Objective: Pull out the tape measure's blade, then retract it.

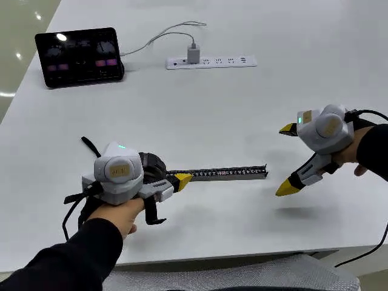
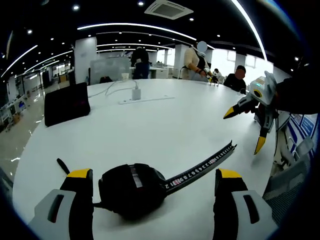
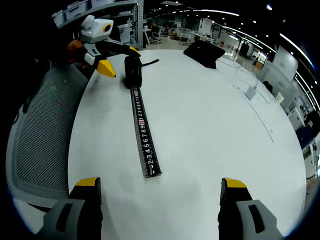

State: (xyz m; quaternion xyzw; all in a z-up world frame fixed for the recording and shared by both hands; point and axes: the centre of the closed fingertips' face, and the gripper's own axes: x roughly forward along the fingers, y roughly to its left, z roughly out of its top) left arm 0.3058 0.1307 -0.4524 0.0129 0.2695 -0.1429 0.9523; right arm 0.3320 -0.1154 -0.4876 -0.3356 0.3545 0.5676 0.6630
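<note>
Tape measure: black case (image 2: 131,192) at 8 o'clock on table (image 1: 242,91), between spread, released jaws of left gripper (image 2: 153,173). Blade (image 3: 144,135) lies flat toward 3 o'clock. Right gripper (image 3: 161,182): released, empty. Judged: case rigid, squeezable; blade springy, grasp near its tip.

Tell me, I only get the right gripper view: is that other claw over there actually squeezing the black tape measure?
Observer: No. In the left gripper view the tape measure case sits between the left claw's open jaws, with a gap on each side.
Operator: And is my claw touching the strip?
Observer: No. The head view shows the right claw open, off to the right of the blade's end and apart from it.
Operator: That dark slab far off?
Observer: It's a tablet; the head view shows its screen lit.
</note>
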